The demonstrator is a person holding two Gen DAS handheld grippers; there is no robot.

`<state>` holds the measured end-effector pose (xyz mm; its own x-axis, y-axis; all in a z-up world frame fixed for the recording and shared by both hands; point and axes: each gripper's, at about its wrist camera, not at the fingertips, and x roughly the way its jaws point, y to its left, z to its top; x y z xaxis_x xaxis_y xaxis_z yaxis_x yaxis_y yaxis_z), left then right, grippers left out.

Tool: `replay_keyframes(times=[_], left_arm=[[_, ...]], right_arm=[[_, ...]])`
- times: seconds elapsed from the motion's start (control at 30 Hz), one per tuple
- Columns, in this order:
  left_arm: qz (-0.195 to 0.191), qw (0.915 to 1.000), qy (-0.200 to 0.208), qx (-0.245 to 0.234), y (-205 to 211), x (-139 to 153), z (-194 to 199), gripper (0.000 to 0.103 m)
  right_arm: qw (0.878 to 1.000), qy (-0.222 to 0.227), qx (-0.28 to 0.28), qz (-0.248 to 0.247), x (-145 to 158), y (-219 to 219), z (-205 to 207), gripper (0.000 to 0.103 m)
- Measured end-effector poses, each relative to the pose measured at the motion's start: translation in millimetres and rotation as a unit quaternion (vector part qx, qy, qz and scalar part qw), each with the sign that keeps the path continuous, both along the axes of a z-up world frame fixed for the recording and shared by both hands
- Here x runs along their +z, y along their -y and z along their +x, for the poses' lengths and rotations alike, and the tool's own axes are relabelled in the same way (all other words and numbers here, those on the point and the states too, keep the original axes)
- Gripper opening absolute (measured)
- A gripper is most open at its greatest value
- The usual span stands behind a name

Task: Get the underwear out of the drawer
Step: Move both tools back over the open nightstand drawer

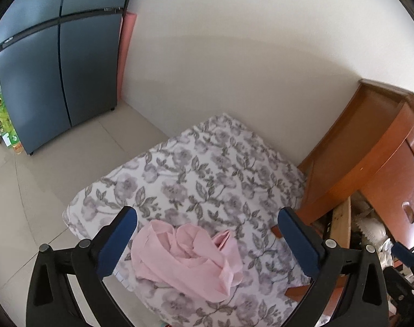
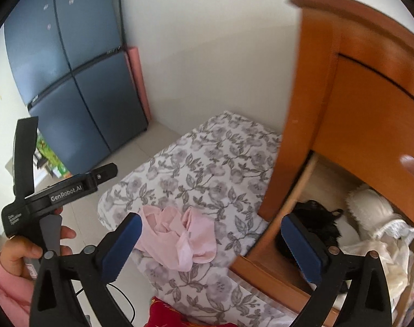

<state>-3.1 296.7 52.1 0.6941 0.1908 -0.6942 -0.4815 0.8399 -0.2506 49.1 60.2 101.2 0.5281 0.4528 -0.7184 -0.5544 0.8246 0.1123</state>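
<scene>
Now the pink underwear (image 1: 190,256) is seen lying on the flowery blanket (image 1: 196,169), not in the drawer (image 2: 297,196). It is soft, thin and pale pink, and it is crumpled into a loose heap with folds and a rolled edge. No gripper is touching it.

The left gripper (image 1: 207,234) is held above the heap with its jaws wide apart, and nothing is pinched between the blue pads (image 1: 117,242). The right gripper (image 2: 211,245) is also held with its jaws wide apart and nothing is gripped. From its view, the underwear (image 2: 177,234) is seen between the pads and lower down on the blanket.

The wooden drawer is pulled open beside the blanket. Inside it, a black cloth (image 2: 316,220) and some white fluffy things (image 2: 370,207) are seen. A hand (image 2: 24,248) in a pink sleeve is seen on the handle of the left gripper. A dark fridge (image 1: 57,68) is stood by the wall.
</scene>
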Motion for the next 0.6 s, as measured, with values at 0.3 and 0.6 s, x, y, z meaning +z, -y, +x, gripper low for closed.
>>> replay_keyframes(times=[0.3, 0.6], left_arm=[[0.055, 0.9974, 0.046, -0.007, 35, 16, 0, 0.103], [0.022, 0.9959, 0.054, -0.069, 81, 27, 19, 0.103]], right_arm=[[0.992, 0.072, -0.099, 0.041, 22, 108, -18, 0.103], [0.976, 0.083, -0.193, 0.051, 28, 210, -22, 0.103]])
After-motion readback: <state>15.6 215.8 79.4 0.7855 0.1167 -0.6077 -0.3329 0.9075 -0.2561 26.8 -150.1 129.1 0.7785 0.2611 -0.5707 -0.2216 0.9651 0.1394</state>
